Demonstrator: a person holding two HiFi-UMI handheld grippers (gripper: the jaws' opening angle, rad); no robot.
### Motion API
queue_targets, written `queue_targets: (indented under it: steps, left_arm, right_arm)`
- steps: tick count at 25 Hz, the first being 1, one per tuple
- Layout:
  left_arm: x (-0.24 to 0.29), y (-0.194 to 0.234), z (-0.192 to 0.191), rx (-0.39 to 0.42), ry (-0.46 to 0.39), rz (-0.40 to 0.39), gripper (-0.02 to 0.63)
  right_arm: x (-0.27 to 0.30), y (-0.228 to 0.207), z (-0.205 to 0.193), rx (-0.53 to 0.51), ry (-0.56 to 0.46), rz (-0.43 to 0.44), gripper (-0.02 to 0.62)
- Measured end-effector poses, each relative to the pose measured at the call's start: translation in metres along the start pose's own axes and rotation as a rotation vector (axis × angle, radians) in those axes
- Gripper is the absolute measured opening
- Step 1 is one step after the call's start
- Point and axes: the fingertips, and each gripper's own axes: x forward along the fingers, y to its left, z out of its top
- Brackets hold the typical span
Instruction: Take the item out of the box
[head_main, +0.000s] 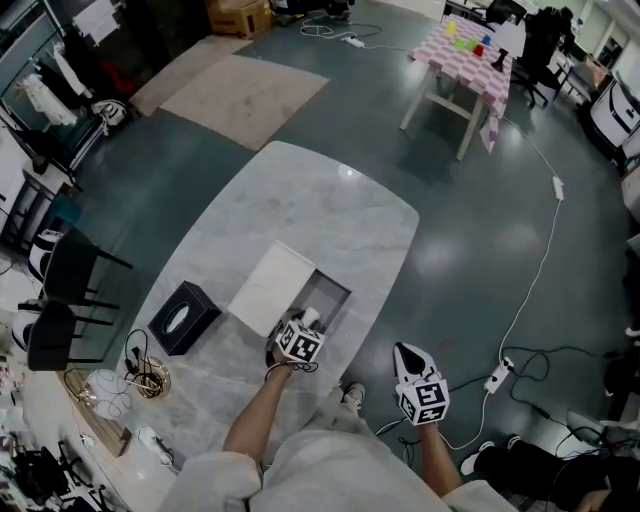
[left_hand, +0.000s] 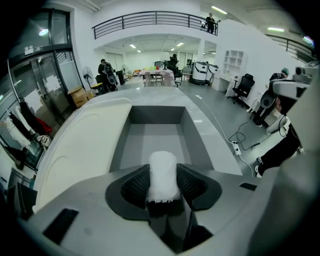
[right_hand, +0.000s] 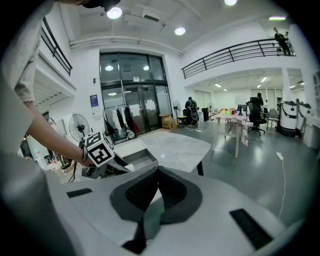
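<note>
The grey box (head_main: 337, 290) lies open on the marble tabletop (head_main: 330, 210) with its white lid (head_main: 270, 290) flat beside it, which leaves the inside clear for a reach from above. The item (left_hand: 163, 160), a white roll of soft stuff, stands at the near end of the box, apparently not yet lifted out. The left gripper (left_hand: 163, 172) straddles it: its fingers (left_hand: 136, 186) stand wide, pads against the roll's two sides, likely so it can be drawn straight up. That forearm stretches forward from the body over the tabletop's near edge, the gripper tipped steeply down into the box. The right gripper (right_hand: 158, 173) has no part here; it hangs off the tabletop's edge above the floor, angled gently down, its fingers (right_hand: 175, 192) together at the tips on nothing.
</note>
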Motion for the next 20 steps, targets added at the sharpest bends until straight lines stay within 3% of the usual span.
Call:
queue_targets:
  steps: [14, 20]
  left_arm:
    - [-0.002, -0.001, -0.002, 0.001, 0.000, -0.023, 0.163]
    - [-0.015, 0.000, 0.003, -0.003, -0.051, -0.014, 0.163]
  right_arm:
    - [-0.003, 0.000, 0.001, 0.002, -0.003, 0.000, 0.002]
    - [-0.002, 0.001, -0.003, 0.006, 0.003, 0.007, 0.002]
